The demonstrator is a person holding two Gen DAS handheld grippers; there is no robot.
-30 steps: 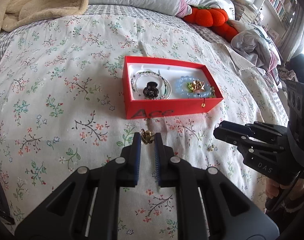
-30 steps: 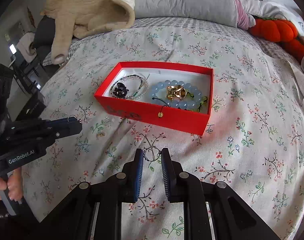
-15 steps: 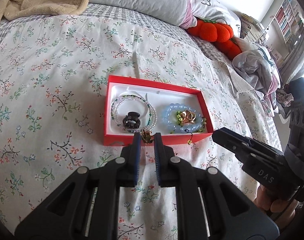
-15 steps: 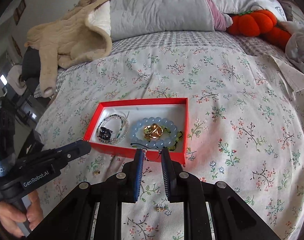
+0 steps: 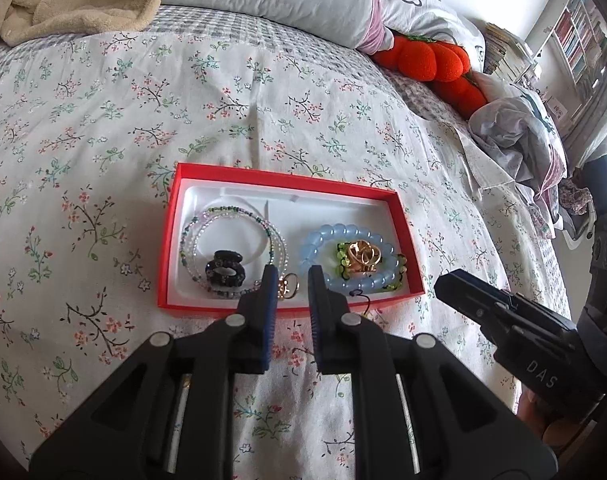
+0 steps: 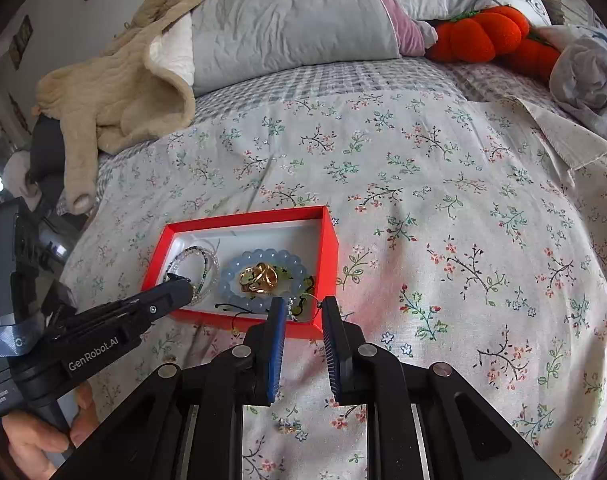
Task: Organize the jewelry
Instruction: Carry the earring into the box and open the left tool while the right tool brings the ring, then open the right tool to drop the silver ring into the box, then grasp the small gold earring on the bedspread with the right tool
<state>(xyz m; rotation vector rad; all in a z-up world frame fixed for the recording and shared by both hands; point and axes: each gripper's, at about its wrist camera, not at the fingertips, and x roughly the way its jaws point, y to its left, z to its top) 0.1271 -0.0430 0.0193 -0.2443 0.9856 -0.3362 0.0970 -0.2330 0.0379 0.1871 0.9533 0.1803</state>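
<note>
Red box (image 5: 165, 264) sits on floral bedspread (image 5: 103, 128), open, white inside. Beaded strands (image 5: 231, 216) and black hair claw (image 5: 224, 272) lie in its left half; blue bead bracelet (image 5: 345, 236) with gold rings (image 5: 363, 256) on it in the right half. Left gripper (image 5: 289, 280) hangs over box's near wall, jaws apart, small gold earring (image 5: 288, 286) between the tips; cannot tell if it touches them. Right gripper (image 6: 301, 308) at box's near right corner, jaws apart, thin hoop (image 6: 303, 307) in the gap, contact unclear. Another small gold piece (image 6: 288, 428) lies on bedspread near right gripper's base. Beige blanket (image 6: 119, 88), grey pillow (image 6: 287, 20), orange plush (image 6: 479, 36) at far end of bed.
</note>
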